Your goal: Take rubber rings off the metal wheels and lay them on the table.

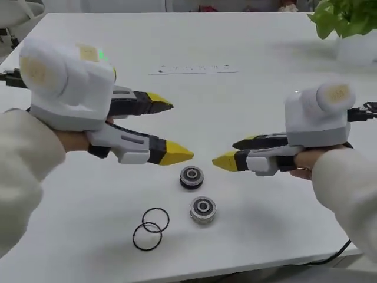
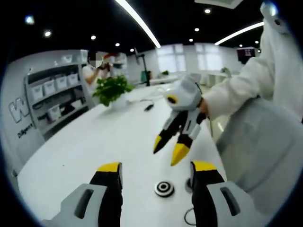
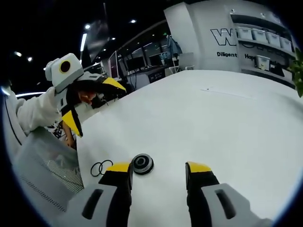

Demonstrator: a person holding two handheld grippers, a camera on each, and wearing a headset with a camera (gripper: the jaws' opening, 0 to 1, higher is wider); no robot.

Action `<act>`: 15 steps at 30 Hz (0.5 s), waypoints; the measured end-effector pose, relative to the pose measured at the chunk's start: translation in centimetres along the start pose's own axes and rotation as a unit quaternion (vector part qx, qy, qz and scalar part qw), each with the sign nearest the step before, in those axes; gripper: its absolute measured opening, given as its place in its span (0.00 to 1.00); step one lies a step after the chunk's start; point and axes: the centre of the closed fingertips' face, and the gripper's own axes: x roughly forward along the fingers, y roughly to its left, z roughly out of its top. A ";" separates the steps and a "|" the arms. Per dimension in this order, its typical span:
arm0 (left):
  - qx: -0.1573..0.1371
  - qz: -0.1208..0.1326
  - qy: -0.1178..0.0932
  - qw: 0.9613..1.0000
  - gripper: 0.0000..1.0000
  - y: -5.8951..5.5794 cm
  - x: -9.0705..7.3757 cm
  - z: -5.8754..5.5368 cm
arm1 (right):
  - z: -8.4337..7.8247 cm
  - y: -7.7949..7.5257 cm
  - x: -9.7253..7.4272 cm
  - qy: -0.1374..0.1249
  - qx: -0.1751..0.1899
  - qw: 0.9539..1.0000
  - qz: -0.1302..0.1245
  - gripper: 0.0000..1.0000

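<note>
Two small metal wheels lie near the table's front edge. The farther wheel [image 1: 191, 177] looks dark around its rim; the nearer wheel [image 1: 203, 210] is bare metal. Two black rubber rings [image 1: 151, 228] lie overlapping on the table to their left. My left gripper [image 1: 174, 130] hovers open above and left of the wheels, nothing between its jaws. My right gripper [image 1: 232, 152] is open and empty, to their upper right. In the left gripper view the dark wheel [image 2: 164, 188] lies between my jaws, with the right gripper [image 2: 173, 144] beyond. The right gripper view shows a wheel [image 3: 142, 163], the rings [image 3: 102, 167] and the left gripper [image 3: 94, 106].
A potted plant [image 1: 344, 17] stands at the far right corner of the white table [image 1: 247, 94]. A black cable [image 1: 330, 256] hangs over the front edge at the lower right. A strip of small print [image 1: 191, 69] lies mid-table. Shelves with bins [image 2: 54, 94] line the far wall.
</note>
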 end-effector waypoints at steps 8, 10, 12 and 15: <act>0.007 -0.014 0.011 1.000 0.52 -0.1 1.8 -2.5 | -0.7 1.0 0.9 0.016 -0.031 0.999 0.029 0.34; 0.007 -0.013 0.014 1.000 0.48 0.0 2.1 -3.0 | -1.0 1.3 1.2 0.021 -0.037 0.998 0.037 0.34; 0.000 -0.011 0.018 1.000 0.43 0.1 2.3 -3.6 | -1.4 1.6 1.5 0.029 -0.044 0.998 0.044 0.34; -0.008 -0.006 0.014 1.000 0.38 0.0 2.8 -4.0 | -2.0 1.8 2.0 0.042 -0.054 0.996 0.049 0.32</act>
